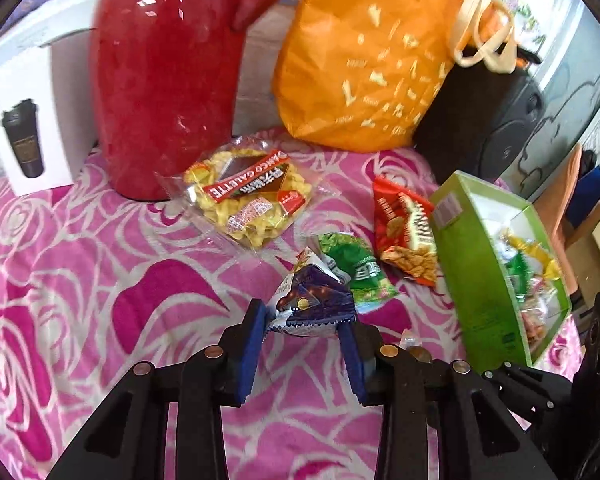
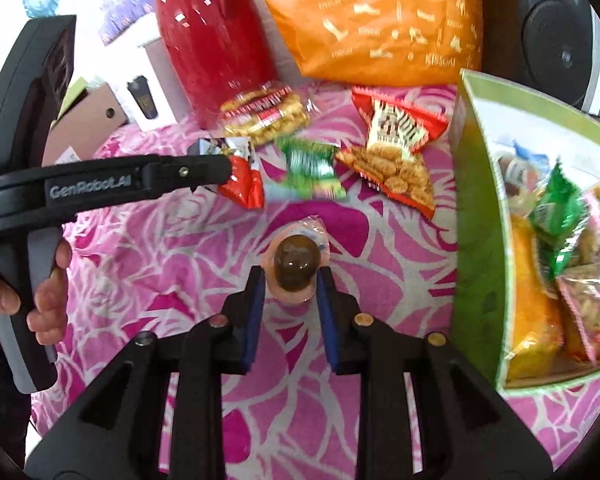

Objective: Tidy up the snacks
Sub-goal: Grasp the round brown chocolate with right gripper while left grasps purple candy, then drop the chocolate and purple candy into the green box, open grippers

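On the far left a white box [image 1: 32,120] stands beside a red flask [image 1: 168,76] on the pink rose cloth [image 1: 80,260]. In front of the flask lies a biscuit pack [image 1: 248,196]. The left tongs [image 1: 306,320] are closed onto a blue-and-silver packet [image 1: 312,304], pinched between the blue pads. Just beyond it lie a green sachet [image 1: 356,268] and a red snack bag [image 1: 404,232]. The right tongs [image 2: 290,280] grip a brown sweet [image 2: 296,266] in clear wrap, held above the cloth. An orange bag [image 1: 364,52] stands behind. On the right, the green box [image 2: 480,220] holds several snack packets.
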The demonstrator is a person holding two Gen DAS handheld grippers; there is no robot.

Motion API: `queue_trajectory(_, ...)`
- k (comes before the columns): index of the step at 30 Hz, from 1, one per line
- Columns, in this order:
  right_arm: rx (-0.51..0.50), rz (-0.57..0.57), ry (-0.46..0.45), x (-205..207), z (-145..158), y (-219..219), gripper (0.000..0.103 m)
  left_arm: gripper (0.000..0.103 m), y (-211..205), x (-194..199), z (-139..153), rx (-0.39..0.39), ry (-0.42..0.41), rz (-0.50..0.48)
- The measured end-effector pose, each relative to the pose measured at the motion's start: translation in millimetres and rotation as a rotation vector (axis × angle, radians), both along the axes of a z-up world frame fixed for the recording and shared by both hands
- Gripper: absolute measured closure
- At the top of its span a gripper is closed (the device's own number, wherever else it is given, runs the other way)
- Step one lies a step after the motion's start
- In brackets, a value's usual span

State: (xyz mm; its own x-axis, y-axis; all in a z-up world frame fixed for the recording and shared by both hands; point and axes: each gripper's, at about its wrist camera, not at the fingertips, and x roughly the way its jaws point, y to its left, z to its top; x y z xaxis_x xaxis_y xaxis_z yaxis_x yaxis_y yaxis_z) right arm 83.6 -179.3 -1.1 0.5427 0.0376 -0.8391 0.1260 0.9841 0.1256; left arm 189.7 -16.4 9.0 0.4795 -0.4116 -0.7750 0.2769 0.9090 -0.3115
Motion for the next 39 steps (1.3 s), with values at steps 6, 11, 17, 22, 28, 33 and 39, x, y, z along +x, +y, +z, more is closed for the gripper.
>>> queue_trajectory(6, 0.012, 0.003, -0.083, -14.7, 29.2, 2.5, 0.075, 0.067, 2.7, -33.1, 39.3, -0.02, -0.078, 0.004)
queue_trajectory(11, -0.031, -0.042, -0.16, -36.1, 57.2, -9.0, 0.075, 0.067, -15.9, -52.0, 77.6, -0.063, -0.143, -0.04)
queue_trajectory(17, -0.073, -0.191, -0.222, -81.1, 80.5, -58.5, 0.075, 0.066, -73.4, -58.8, 99.2, -0.079, -0.184, -0.151)
queue_trajectory(22, -0.122, -0.339, -0.219, -115.1, 80.9, -104.4, 0.075, 0.066, -127.0, -58.1, 97.5, -0.074, -0.171, -0.223)
queue_trajectory(28, -0.146, -0.459, -0.191, -136.5, 70.3, -150.9, 0.075, 0.066, -182.3, -58.0, 81.5, -0.039, -0.144, -0.3)
queue_trajectory(33, -0.143, -0.491, -0.197, -135.6, 64.9, -173.3, 0.072, 0.066, -211.6, -49.4, 71.5, -0.022, -0.122, -0.319)
queue_trajectory(39, -0.188, -0.473, -0.217, -138.5, 60.5, -172.8, 0.02, 0.037, -224.3, -42.7, 67.6, -0.004, -0.141, -0.298)
